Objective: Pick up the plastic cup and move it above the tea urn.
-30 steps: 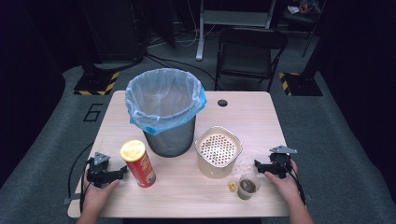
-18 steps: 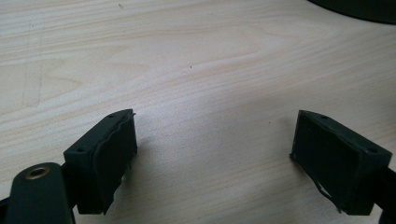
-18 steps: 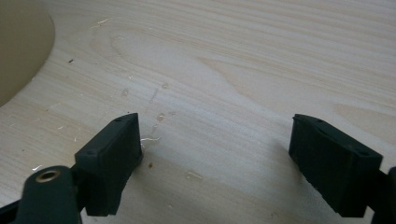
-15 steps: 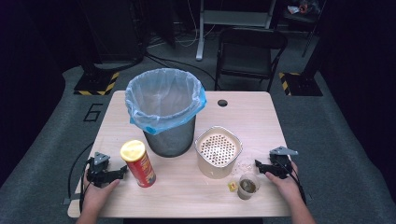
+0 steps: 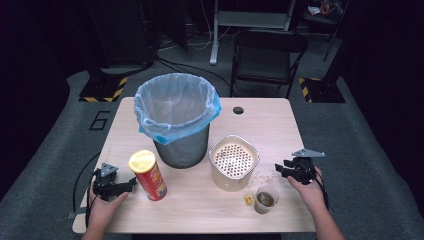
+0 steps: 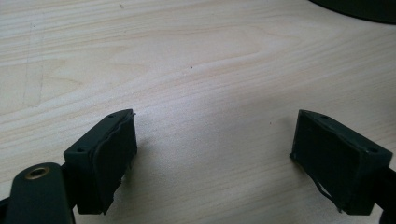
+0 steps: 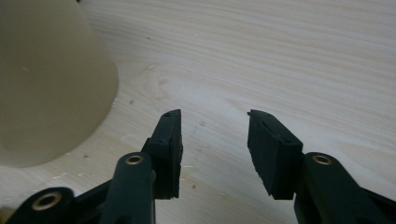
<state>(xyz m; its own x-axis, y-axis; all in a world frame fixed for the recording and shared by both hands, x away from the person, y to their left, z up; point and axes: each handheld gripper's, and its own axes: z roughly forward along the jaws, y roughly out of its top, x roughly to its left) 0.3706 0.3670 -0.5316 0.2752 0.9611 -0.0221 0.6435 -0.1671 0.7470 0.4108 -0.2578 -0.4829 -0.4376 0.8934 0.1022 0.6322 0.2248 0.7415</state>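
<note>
My left gripper rests on the table at the front left, jaws open and pointing toward a red chip can with a yellow lid. In the left gripper view the left gripper holds nothing, only bare wood between the pads. My right gripper sits at the front right, open, facing a cream perforated container. In the right gripper view the right gripper is empty, with the cream container at the left. A clear plastic cup with dark residue stands near the front edge, a small yellow piece beside it.
A grey trash bin lined with a blue bag stands at the table's middle back. A round hole marks the tabletop behind it. Crumbs lie around the cream container. A folding chair stands beyond the table.
</note>
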